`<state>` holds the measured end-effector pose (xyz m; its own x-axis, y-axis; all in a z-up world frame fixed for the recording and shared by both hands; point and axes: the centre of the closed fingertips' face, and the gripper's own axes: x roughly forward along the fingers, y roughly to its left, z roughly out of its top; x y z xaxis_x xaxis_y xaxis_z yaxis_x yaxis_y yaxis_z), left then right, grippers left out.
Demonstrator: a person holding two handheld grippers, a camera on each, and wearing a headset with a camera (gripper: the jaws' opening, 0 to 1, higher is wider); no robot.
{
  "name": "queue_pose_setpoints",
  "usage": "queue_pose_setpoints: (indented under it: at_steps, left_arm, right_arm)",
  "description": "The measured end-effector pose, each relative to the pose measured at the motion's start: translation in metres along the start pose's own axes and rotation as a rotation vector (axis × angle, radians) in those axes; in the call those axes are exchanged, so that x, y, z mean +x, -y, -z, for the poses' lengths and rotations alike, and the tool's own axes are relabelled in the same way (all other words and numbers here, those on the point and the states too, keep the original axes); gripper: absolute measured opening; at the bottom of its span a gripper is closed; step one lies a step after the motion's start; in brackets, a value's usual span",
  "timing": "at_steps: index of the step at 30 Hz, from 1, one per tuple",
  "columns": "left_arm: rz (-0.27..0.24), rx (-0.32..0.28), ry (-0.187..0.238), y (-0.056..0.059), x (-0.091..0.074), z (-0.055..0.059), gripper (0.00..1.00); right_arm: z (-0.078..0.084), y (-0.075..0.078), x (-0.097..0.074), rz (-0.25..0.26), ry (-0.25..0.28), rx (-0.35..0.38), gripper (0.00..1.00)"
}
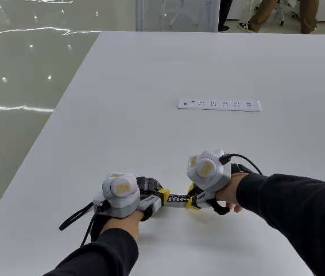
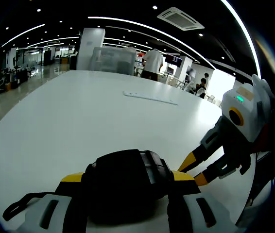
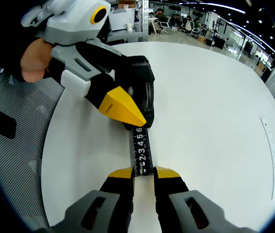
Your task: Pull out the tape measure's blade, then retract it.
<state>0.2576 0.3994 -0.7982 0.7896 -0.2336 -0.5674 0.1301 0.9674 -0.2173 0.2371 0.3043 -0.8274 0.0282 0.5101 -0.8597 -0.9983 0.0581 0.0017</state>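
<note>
Both jaws clamp, left gripper [image 2: 128,177] on case [image 3: 140,82], right gripper [image 3: 143,173] on barely-drawn blade [image 3: 141,145]; next I pull toward 3 o'clock

Matt table [image 1: 151,86], glossy floor [image 1: 24,69] — plastic tape measure [image 3: 142,87]

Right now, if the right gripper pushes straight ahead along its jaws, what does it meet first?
The tape measure's black case, held by the left gripper. The right gripper is shut on the blade, whose short drawn-out stretch runs straight to the case; nothing else lies between.
</note>
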Motion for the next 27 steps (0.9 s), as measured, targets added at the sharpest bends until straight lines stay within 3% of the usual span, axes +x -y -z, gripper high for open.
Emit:
queue_pose_setpoints:
  at_steps: [27]
  left_arm:
    - [0.01, -0.006, -0.004, 0.001, -0.001, 0.0, 0.62]
  right_arm:
    - [-0.02, -0.003, 0.012, -0.01, 0.056, 0.042, 0.12]
